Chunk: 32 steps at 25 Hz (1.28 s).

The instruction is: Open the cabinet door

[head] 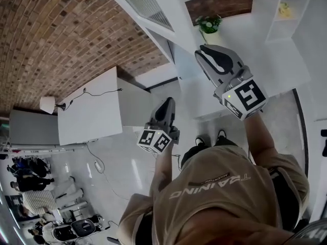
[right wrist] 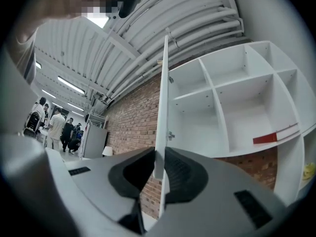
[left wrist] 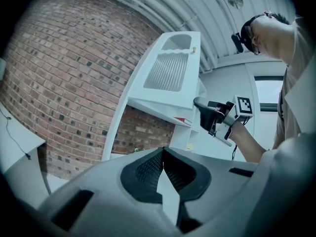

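The right gripper point(right wrist: 159, 154) has its 2 jaws closed on the thin edge of the white cabinet door point(right wrist: 162, 107). Only the right gripper view shows this grip. There the door stands open and is seen edge-on, running up to 12 o'clock. The cabinet point(right wrist: 237, 107) is at 3 o'clock, with bare white shelves and a red strip point(right wrist: 274, 135) on one of them. Some people point(right wrist: 54, 127) stand far off at 9 o'clock.

The left gripper point(left wrist: 163, 152) is closed with nothing in it. Its own view shows the door's ribbed face point(left wrist: 168, 70) at 12 o'clock. The right gripper point(left wrist: 201, 105) is at 3 o'clock there, up by the cabinet.

The head view shows both tools at once. The left gripper point(head: 168, 102) is in the middle and well apart from the door point(head: 148, 6) at 12 o'clock. The right gripper point(head: 207, 52) is at 1 o'clock. A small plant point(head: 209, 24) sits just above it.
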Motion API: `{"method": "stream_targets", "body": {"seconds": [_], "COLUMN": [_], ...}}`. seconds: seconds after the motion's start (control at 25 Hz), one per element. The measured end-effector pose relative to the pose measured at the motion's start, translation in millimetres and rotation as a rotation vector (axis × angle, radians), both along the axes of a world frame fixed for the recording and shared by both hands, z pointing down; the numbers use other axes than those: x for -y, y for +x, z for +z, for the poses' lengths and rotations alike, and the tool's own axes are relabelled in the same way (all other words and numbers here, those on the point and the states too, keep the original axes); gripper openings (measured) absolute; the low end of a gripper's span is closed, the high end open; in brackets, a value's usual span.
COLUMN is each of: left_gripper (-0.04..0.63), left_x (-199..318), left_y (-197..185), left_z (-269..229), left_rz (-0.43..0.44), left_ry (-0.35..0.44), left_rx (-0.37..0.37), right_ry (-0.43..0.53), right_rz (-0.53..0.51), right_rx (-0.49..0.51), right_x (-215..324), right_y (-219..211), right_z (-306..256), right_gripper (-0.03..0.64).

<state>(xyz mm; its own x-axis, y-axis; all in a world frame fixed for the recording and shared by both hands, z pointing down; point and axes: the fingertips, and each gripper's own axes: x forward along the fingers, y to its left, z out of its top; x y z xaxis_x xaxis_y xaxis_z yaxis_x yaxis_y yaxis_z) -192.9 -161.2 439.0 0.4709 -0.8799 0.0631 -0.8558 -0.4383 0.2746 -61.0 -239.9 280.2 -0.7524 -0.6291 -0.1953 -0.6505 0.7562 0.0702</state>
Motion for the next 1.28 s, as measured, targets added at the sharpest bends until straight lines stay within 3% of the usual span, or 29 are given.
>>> {"method": "stream_targets", "body": {"seconds": [0.72, 1.28], "left_gripper": [0.008, 0.008], "left_x": [-25.8, -34.5], "left_y": [-77.5, -134.8], "left_z": [-6.9, -9.0], "left_rz": [0.119, 0.21], "left_ry": [0.043, 0.059], "left_rx": [-0.025, 0.029], "right_ry": [0.001, 0.013], "right_rz": [0.217, 0.326], "right_rx": [-0.078, -0.071], "right_x": [-48.3, -63.7], "right_y": [-61.3, -113.0], "right_z": [-2.9, -5.6], "right_gripper": [0.064, 0.066]}}
